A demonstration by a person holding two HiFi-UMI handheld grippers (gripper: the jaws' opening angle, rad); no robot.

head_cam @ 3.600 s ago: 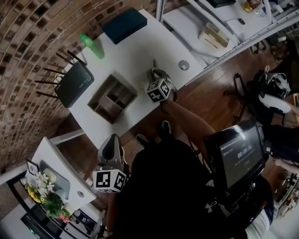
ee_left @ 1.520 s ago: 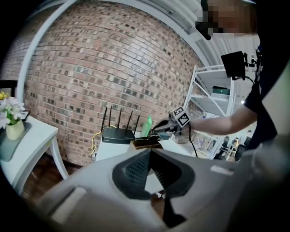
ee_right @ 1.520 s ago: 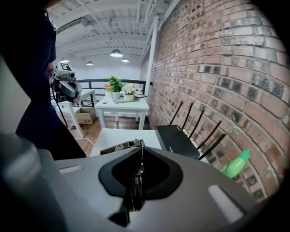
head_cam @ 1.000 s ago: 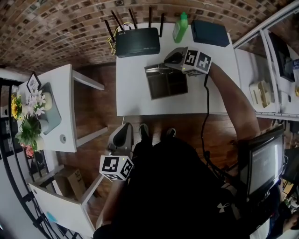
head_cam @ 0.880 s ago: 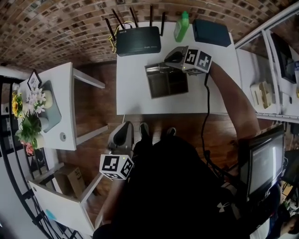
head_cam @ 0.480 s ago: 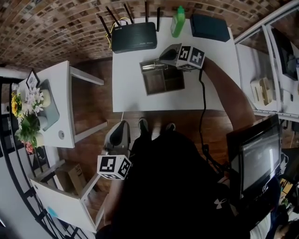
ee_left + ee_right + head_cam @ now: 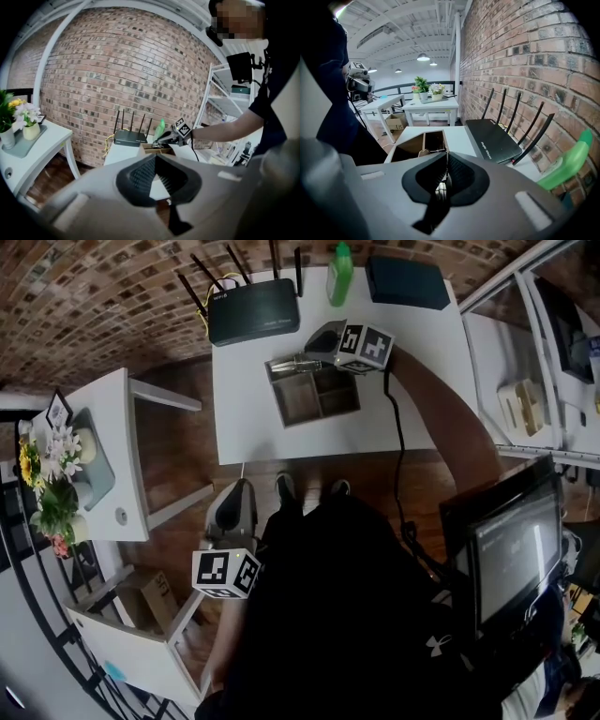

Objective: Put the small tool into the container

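Observation:
A wooden container (image 7: 312, 393) with open compartments stands on the white table (image 7: 412, 381). My right gripper (image 7: 315, 353) hovers over the container's far edge, shut on a thin metal tool (image 7: 292, 361) that sticks out to the left above the rim. In the right gripper view the right gripper (image 7: 445, 165) has its pads pressed on the tool (image 7: 442, 180), with the container (image 7: 423, 139) just beyond. My left gripper (image 7: 239, 493) hangs low beside my body, off the table. In the left gripper view the left gripper (image 7: 157, 172) holds nothing and its jaws stand apart.
A black router (image 7: 251, 315), a green bottle (image 7: 339, 275) and a dark blue box (image 7: 406, 283) line the table's far side by the brick wall. A side table with flowers (image 7: 56, 474) is at left, white shelves (image 7: 525, 409) at right, and a cardboard box (image 7: 141, 592) on the floor.
Since the earliest frame my right gripper has carried the tool from the bare table to the container's far edge. Over the last second it barely moves. The left gripper stays low.

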